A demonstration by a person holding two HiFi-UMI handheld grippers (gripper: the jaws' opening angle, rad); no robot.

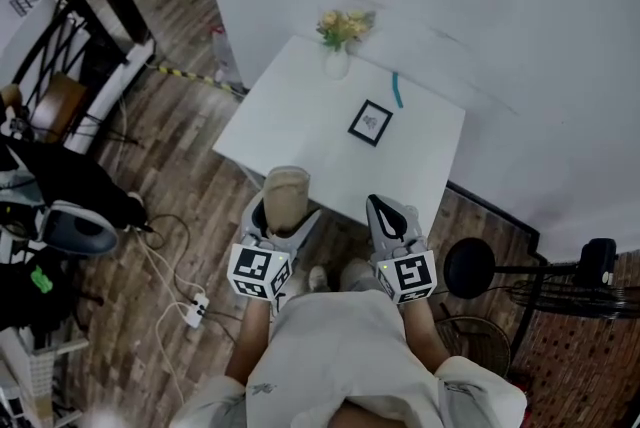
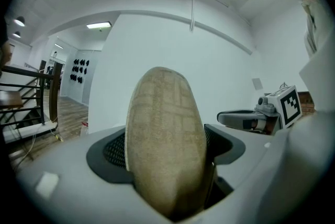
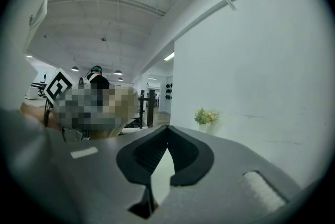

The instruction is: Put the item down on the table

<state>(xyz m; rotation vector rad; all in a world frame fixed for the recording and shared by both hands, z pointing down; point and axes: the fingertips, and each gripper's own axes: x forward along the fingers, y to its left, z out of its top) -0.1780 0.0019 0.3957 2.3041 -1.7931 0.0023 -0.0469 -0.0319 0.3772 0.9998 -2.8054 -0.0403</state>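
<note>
A tan, woven, rounded item (image 1: 288, 188) stands upright between the jaws of my left gripper (image 1: 284, 214), which is shut on it. It hangs over the near edge of the white table (image 1: 300, 121). In the left gripper view the item (image 2: 165, 144) fills the middle and hides most of the black pads (image 2: 111, 153). My right gripper (image 1: 386, 208) is level with the left one, also at the table's near edge. Its jaws are shut with nothing in them, and their tips meet in the right gripper view (image 3: 166, 133).
On the table stand a small vase of yellow flowers (image 1: 338, 41), a dark picture frame (image 1: 371, 122) and a teal strip (image 1: 397, 89). A white wall runs behind the table. A black round stand (image 1: 470, 266) is on the floor at the right, cables and a power strip (image 1: 195, 308) at the left.
</note>
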